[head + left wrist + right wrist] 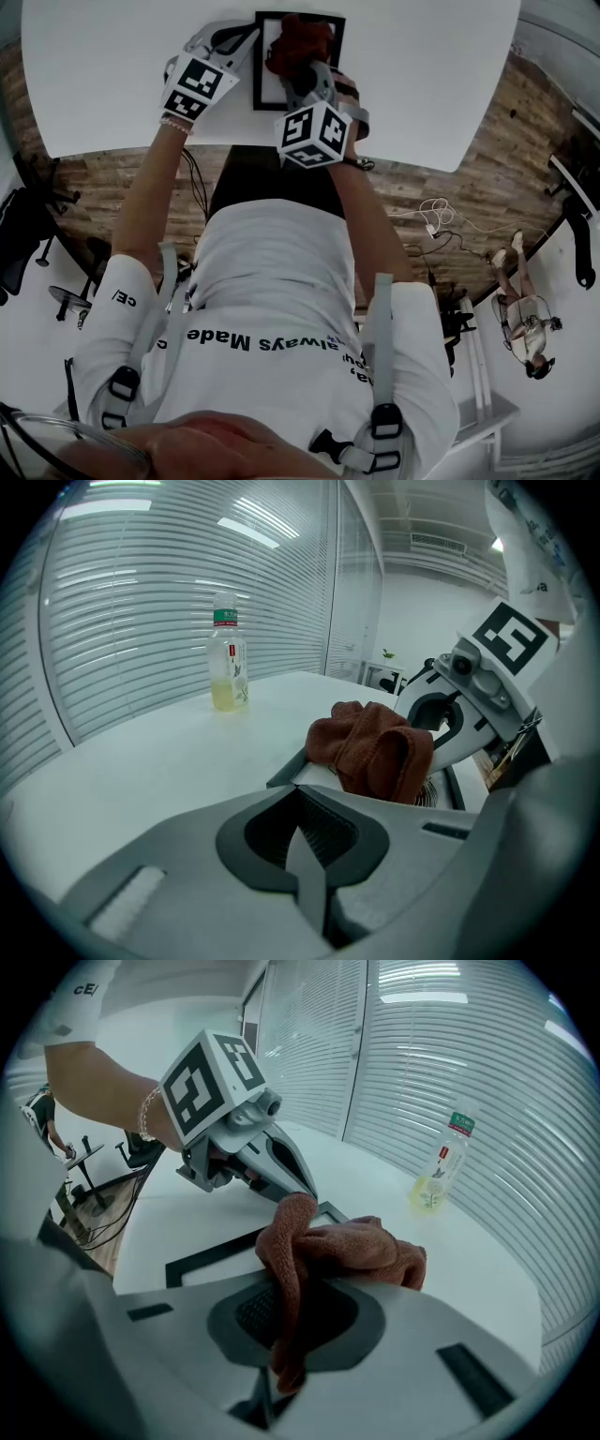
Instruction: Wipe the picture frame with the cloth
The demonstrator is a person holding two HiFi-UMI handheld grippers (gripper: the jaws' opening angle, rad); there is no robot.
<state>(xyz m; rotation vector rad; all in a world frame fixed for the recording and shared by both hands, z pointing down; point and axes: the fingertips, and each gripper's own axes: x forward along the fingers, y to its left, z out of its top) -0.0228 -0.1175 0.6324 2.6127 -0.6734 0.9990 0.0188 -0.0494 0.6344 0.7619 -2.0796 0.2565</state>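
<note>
1. A white table (422,75) stands beside window blinds (141,592), with a drink bottle (228,658) upright on it, well apart from the work.
2. The black picture frame (259,89) lies flat on the table.
3. The left gripper (246,36) has its jaws together, with nothing between them, at the frame's left edge.
4. The right gripper (305,75) is clamped on the rust-brown cloth (298,42), which is bunched on the frame.
</note>
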